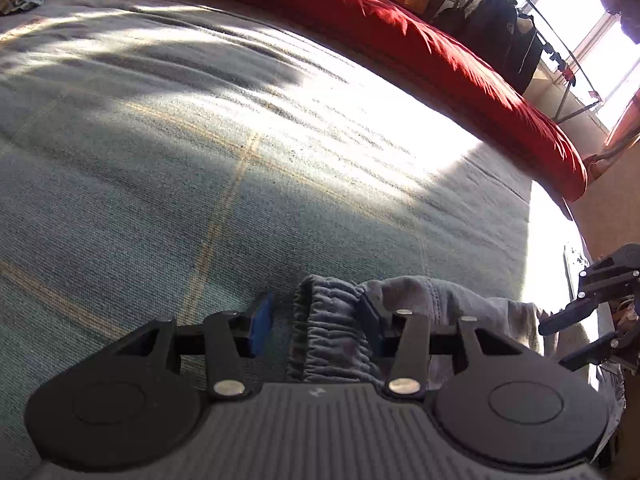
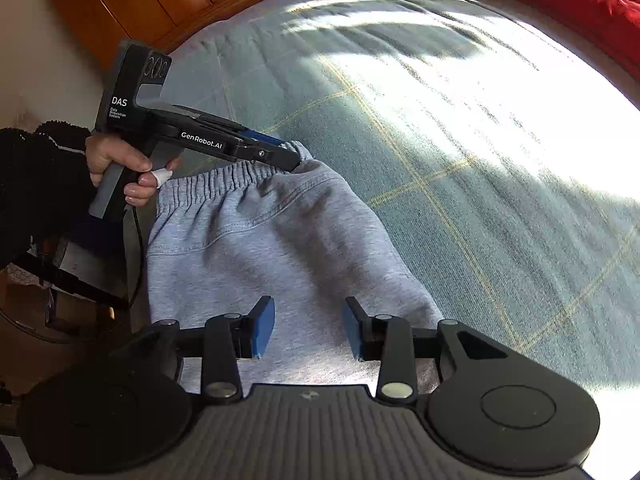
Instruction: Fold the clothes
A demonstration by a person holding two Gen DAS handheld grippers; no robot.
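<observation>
So far the gray sweatpants (image 2: 256,248) lie flat on the bed (image 2: 460,128), not folded yet. The left gripper (image 1: 316,326) is spread around the waistband (image 1: 328,320) without pinching it. The right gripper (image 2: 308,328) hangs spread over the cloth, holding nothing.

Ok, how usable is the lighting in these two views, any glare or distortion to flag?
Left wrist view: sunlight blows out a band of the green bedspread and the window; the grey sweatpants lie in shade; fisheye curves the red duvet. Right wrist view: glare whitens the bedspread at right, the sweatpants stay evenly lit and sharp, and the edges bow.
</observation>
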